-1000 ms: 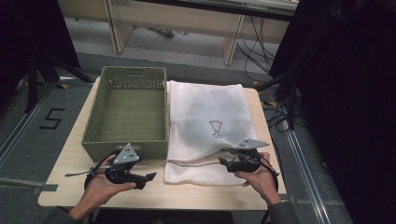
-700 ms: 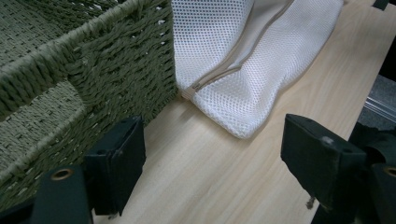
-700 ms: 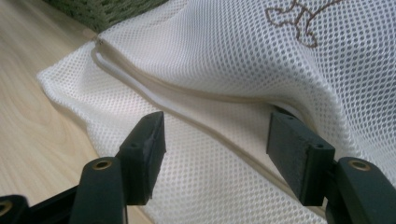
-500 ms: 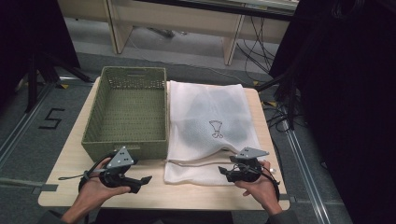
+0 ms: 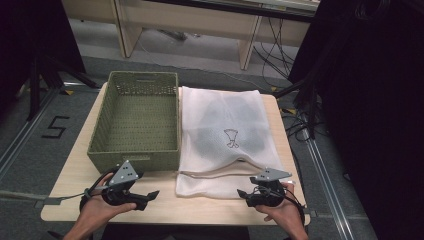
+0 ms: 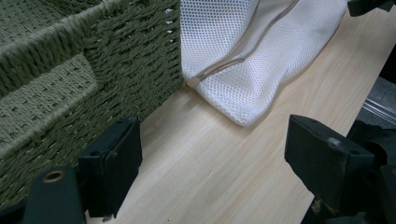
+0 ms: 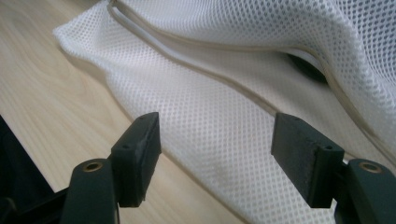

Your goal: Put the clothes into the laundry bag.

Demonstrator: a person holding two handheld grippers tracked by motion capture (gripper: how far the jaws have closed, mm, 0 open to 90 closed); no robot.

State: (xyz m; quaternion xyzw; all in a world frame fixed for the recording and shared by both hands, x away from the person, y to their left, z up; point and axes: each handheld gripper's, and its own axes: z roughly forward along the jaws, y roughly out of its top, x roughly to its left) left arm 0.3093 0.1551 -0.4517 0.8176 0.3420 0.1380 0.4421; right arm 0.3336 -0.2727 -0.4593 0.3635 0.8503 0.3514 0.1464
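I have both grippers low at the near edge of the wooden table (image 5: 70, 175), ready to work the bag. My right gripper (image 5: 246, 194) sits at the near right corner of the white mesh laundry bag (image 5: 225, 125); its jaws have just been opening and now stand wide, released, with the mesh hem under them but nothing pinched. My left gripper (image 5: 150, 195) points toward the bag's near left corner, jaws likewise spread and empty over bare wood, just beside the front wall of the green woven basket (image 5: 135, 160).

The bag lies flat beside the basket, touching its right side, its zipper (image 7: 196, 65) edge turned toward me, gaping a little so I can reach in. Something dark shows through the mesh farther back. The basket stands empty, I judge to receive what comes out.
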